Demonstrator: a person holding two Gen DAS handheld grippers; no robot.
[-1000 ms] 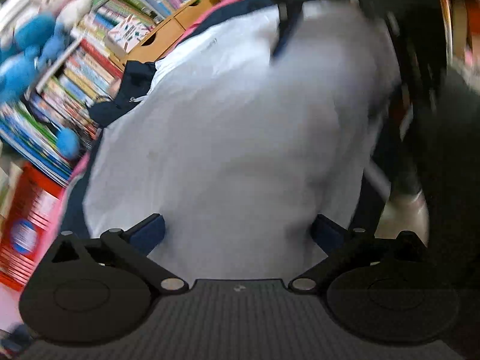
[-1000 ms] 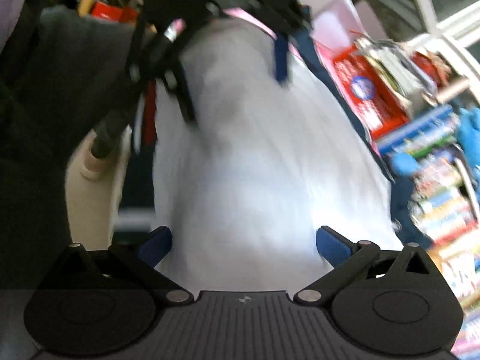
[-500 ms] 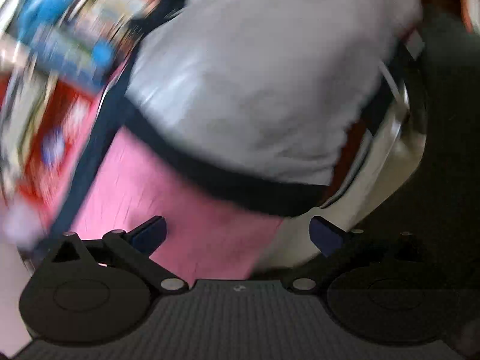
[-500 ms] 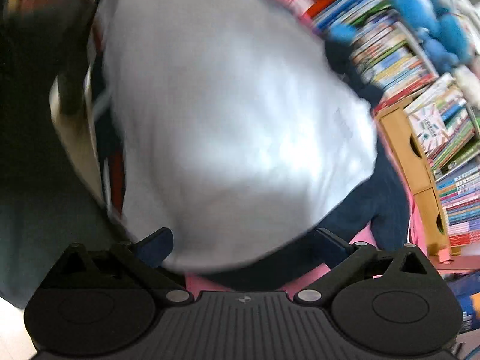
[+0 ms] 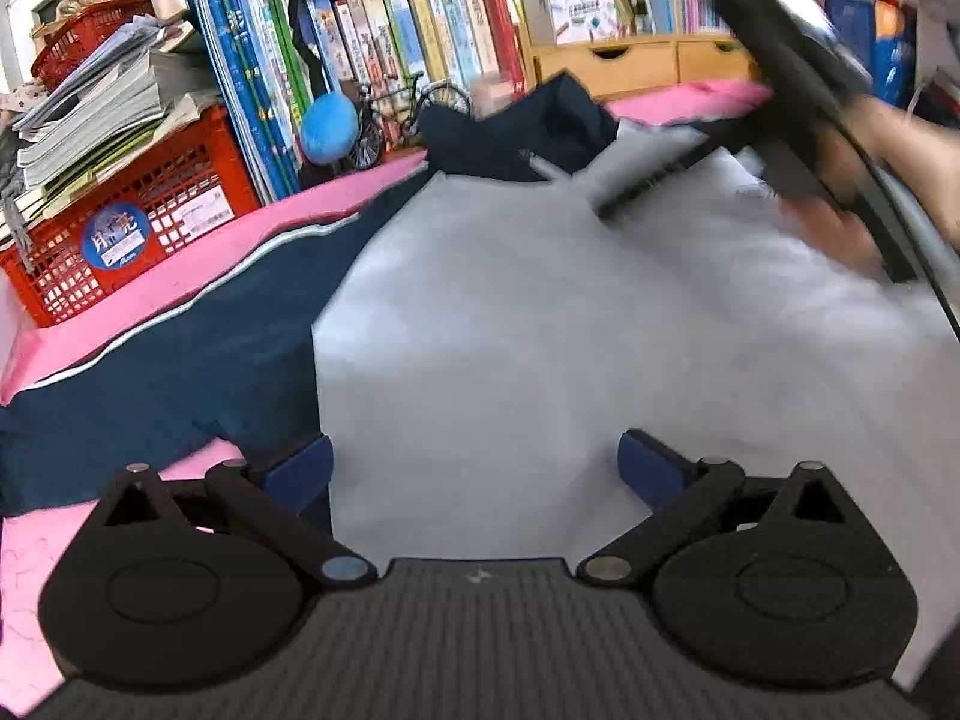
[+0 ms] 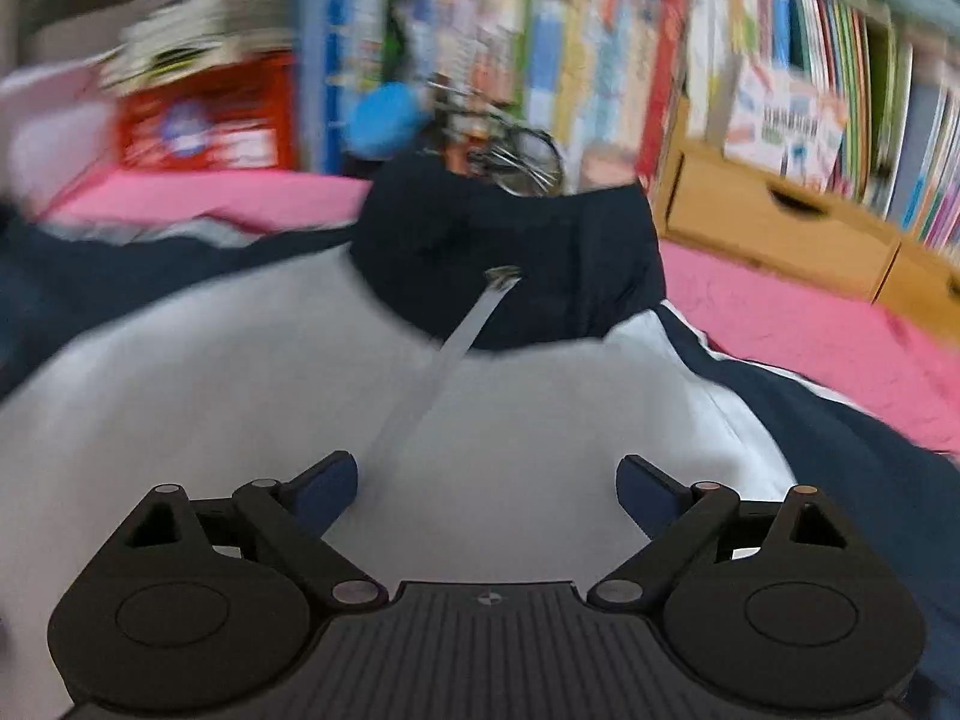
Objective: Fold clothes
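The jacket point(image 5: 600, 330), white-bodied with navy sleeves and a navy collar, lies spread flat on the pink table cover point(image 5: 150, 276), its zip running up the middle to the collar in the right wrist view. The left gripper point(image 5: 474, 468) is tilted down over the near hem of the white panel; its blue pads stand wide apart with only flat cloth showing between them, pressing on nothing. The right gripper point(image 6: 486, 480) is angled down over the white chest, the zip line passing just inside its left pad; its jaws are wide and closing, and nothing is pinched between them. In the left wrist view the right gripper appears blurred at upper right, carried by a bare hand point(image 5: 900, 144) above the far side of the garment. Beyond the table edge stand a row of books point(image 5: 420, 30), a red basket point(image 5: 120, 222) stacked with papers, a wooden drawer unit point(image 6: 780, 222) and a small model bicycle point(image 5: 408, 108) just behind the collar.
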